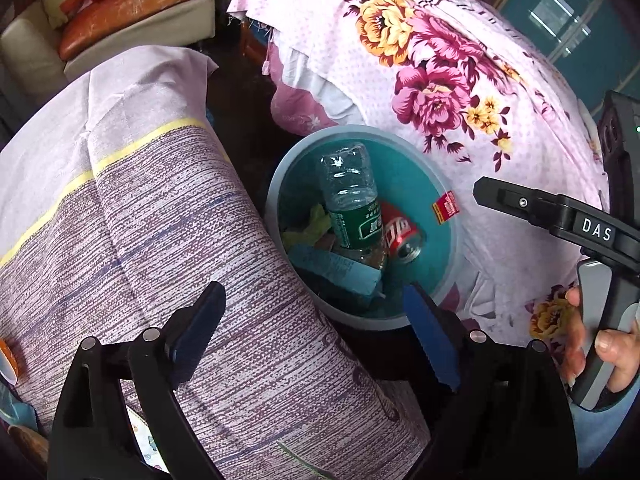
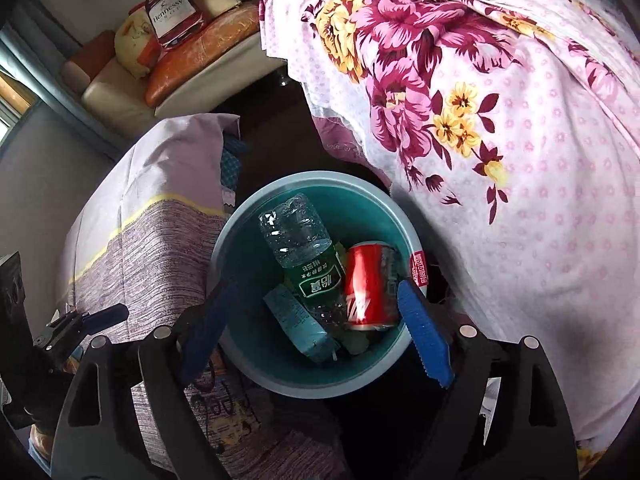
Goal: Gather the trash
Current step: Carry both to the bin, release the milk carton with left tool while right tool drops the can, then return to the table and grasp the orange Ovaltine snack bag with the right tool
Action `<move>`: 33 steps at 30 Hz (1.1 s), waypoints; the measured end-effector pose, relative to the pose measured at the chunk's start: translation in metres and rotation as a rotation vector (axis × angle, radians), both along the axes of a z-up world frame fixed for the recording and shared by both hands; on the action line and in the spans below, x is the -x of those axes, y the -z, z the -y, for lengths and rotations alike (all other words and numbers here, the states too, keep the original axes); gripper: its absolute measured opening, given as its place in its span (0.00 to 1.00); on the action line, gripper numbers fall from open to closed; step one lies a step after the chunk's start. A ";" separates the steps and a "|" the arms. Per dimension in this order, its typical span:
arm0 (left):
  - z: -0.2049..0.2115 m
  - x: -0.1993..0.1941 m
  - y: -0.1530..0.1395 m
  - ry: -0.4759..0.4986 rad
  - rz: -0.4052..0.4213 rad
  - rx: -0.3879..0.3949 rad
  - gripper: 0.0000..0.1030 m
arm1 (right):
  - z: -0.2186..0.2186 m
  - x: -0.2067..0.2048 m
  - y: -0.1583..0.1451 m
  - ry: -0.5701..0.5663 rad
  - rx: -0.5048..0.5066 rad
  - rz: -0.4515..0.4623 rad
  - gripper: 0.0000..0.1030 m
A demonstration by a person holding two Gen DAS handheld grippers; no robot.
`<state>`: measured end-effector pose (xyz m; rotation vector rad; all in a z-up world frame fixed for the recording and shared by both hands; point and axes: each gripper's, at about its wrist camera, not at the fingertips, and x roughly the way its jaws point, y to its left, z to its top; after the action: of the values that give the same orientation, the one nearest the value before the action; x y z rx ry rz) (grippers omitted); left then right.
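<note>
A teal bin (image 1: 352,131) (image 2: 316,179) with a grey-blue rim stands on the dark floor between two cloth-covered pieces of furniture. Inside it lie a clear plastic bottle (image 1: 352,200) (image 2: 300,248) with a green label, a red can (image 1: 402,236) (image 2: 370,284), a blue carton (image 1: 336,272) (image 2: 296,320) and a yellow-green wrapper (image 1: 316,220). My left gripper (image 1: 314,288) hangs open above the bin's near left edge, holding nothing. My right gripper (image 2: 316,286) is open over the bin. The can looks blurred below its fingers, and the pads do not touch it.
A pink floral sheet (image 1: 440,80) (image 2: 520,160) drapes the furniture on the right. Purple striped cloth (image 1: 140,220) (image 2: 160,248) covers the piece on the left. A sofa (image 2: 120,92) with cushions and a printed bag stands behind. A hand (image 1: 612,352) holds the right gripper's handle.
</note>
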<state>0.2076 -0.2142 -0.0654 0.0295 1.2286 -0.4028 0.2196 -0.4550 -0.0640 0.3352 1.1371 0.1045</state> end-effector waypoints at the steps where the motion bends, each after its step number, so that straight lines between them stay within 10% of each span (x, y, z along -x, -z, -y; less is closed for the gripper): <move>1: -0.003 0.002 0.000 -0.004 -0.001 0.003 0.89 | -0.001 0.002 -0.001 0.002 -0.002 -0.003 0.81; 33: -0.159 0.095 -0.032 -0.169 0.082 0.095 0.91 | -0.143 0.055 -0.039 -0.184 0.069 -0.035 0.82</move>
<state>0.1130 -0.0554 -0.0334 -0.1369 1.1207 -0.3090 0.1646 -0.3124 -0.0249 0.1705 1.2022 0.2215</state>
